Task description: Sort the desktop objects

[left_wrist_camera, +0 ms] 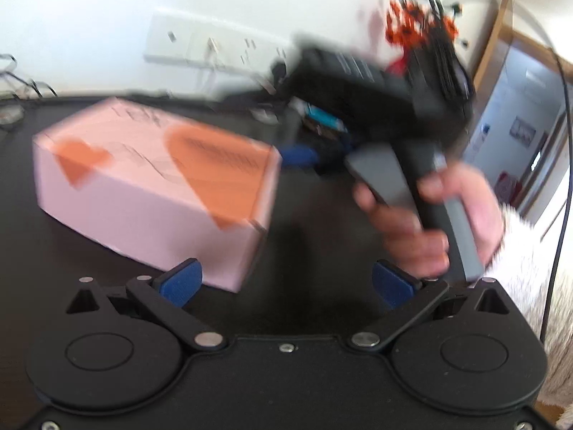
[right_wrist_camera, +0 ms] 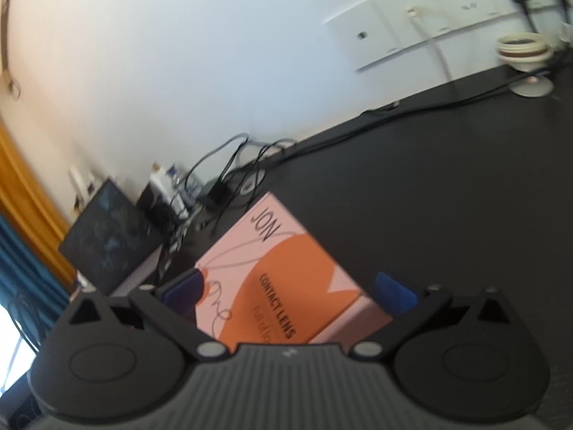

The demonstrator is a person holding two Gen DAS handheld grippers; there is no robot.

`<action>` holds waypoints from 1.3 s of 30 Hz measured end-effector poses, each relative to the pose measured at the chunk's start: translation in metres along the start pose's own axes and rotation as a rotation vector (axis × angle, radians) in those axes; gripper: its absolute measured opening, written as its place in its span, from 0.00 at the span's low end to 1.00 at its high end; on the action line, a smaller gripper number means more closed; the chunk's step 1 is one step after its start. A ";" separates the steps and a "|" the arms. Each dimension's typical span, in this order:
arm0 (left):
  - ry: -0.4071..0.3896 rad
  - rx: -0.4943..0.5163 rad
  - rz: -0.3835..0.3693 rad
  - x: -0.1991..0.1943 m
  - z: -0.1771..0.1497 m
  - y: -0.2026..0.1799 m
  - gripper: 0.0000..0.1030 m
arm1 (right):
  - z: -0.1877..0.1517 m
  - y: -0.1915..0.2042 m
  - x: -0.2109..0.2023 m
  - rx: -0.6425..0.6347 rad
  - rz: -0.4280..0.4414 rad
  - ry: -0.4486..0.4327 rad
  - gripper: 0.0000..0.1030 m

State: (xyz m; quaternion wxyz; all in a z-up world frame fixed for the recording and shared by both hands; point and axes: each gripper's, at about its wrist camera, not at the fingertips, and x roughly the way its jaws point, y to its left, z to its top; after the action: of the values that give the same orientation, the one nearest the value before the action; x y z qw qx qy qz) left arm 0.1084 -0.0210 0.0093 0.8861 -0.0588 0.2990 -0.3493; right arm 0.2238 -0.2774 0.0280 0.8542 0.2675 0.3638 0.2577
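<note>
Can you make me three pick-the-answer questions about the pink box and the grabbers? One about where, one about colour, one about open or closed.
1. Where is the pink box?
A. On the dark desk
B. On the floor
C. Held up in the air

2. What colour are the big shapes on the box's top?
A. Green
B. Orange
C. Yellow

3. How is the left hand-held gripper?
A. Shut on the box
B. Shut on a cable
C. Open, holding nothing

Answers:
1. A, the box rests flat on the dark desk in both views.
2. B, orange patches cover the pink top around the printed words.
3. C, its blue fingertips stand wide apart with only desk between them; the right hand-held gripper is open too.
</note>
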 end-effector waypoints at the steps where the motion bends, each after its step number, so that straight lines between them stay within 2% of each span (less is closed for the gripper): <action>1: -0.035 -0.009 0.011 -0.008 0.006 0.007 1.00 | -0.002 -0.002 -0.005 0.007 -0.018 -0.016 0.99; 3: -0.112 -0.045 0.046 -0.022 0.021 0.022 1.00 | -0.006 -0.003 -0.013 0.018 -0.040 -0.037 0.99; 7: -0.205 -0.101 0.203 -0.024 0.049 0.051 1.00 | -0.020 0.002 -0.023 0.026 -0.072 -0.058 0.99; 9: -0.213 -0.102 0.279 -0.015 0.060 0.063 1.00 | -0.030 0.008 -0.024 0.021 -0.085 -0.071 0.99; 12: -0.175 -0.101 0.370 0.005 0.072 0.080 1.00 | -0.044 0.022 -0.025 -0.013 -0.116 -0.090 0.99; 14: -0.154 -0.096 0.403 0.015 0.075 0.086 1.00 | -0.053 0.032 -0.024 -0.050 -0.133 -0.099 0.99; 17: -0.132 -0.103 0.402 0.028 0.079 0.094 1.00 | -0.064 0.046 -0.020 -0.107 -0.154 -0.102 0.99; 23: -0.077 -0.128 0.337 0.053 0.081 0.099 1.00 | -0.075 0.056 -0.011 -0.141 -0.154 -0.076 0.99; 25: -0.075 -0.135 0.300 0.053 0.076 0.098 1.00 | -0.076 0.057 -0.008 -0.137 -0.141 -0.069 0.99; 28: -0.073 -0.135 0.286 0.050 0.071 0.093 1.00 | -0.077 0.059 -0.005 -0.150 -0.139 -0.065 0.99; 39: -0.058 -0.104 0.255 0.030 0.051 0.068 1.00 | -0.071 0.055 0.002 -0.250 -0.228 -0.087 0.99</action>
State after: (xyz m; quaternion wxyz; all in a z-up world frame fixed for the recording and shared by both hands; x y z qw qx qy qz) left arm 0.1947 0.0055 0.0150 0.9273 -0.0762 0.2961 -0.2160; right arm 0.1577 -0.2169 0.0207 0.9194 0.1273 0.3196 0.1906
